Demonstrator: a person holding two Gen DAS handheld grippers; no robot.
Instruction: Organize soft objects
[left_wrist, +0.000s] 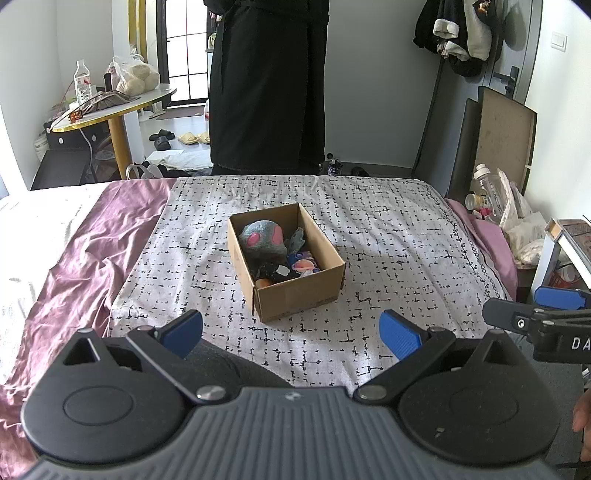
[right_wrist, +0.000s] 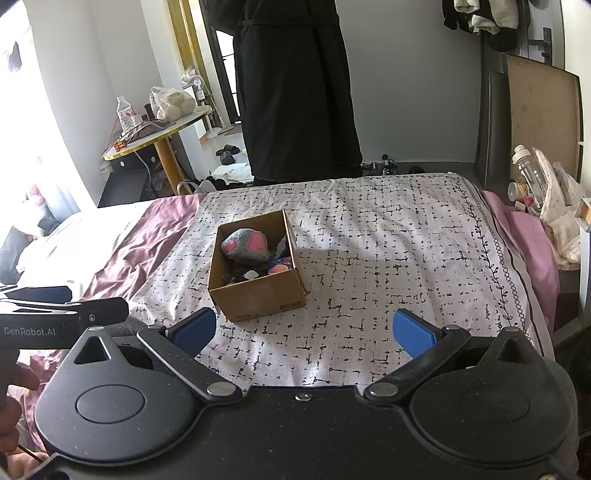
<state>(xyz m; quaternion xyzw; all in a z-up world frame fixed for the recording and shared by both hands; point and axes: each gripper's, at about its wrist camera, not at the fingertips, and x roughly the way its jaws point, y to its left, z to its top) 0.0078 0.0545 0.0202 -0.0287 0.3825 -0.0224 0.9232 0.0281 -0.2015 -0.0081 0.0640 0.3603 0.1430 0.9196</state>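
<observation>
Nearest us, the left gripper (left_wrist: 291, 334) has its blue pads spread wide with nothing between them, hovering over the black-and-white patterned blanket (left_wrist: 388, 236). The right gripper (right_wrist: 304, 330) is the same: jaws wide apart, empty. The left wrist view catches the right gripper side-on at its right edge; the right wrist view catches the left one at its left edge, with "GenRobot.AI" lettering and a hand (right_wrist: 14, 398) below it.

Further out, mid-blanket, we see the cardboard box (left_wrist: 295, 295), open-topped. Inside: a gray plush with pink patches (left_wrist: 262, 238) at the far end, a gray cloth piece (left_wrist: 297, 240) beside it, and colourful printed fabric (left_wrist: 304, 264) and dark items near the front. Only the left view shows something orange (left_wrist: 264, 282) at the near corner.

Beyond the bed foot stands a person in a long black garment (left_wrist: 266, 92). Far left, a round gold-rimmed table (left_wrist: 110, 110) holds a water bottle (left_wrist: 82, 79) and a bag. Purple sheet (left_wrist: 92, 236) lies left of the blanket.
</observation>
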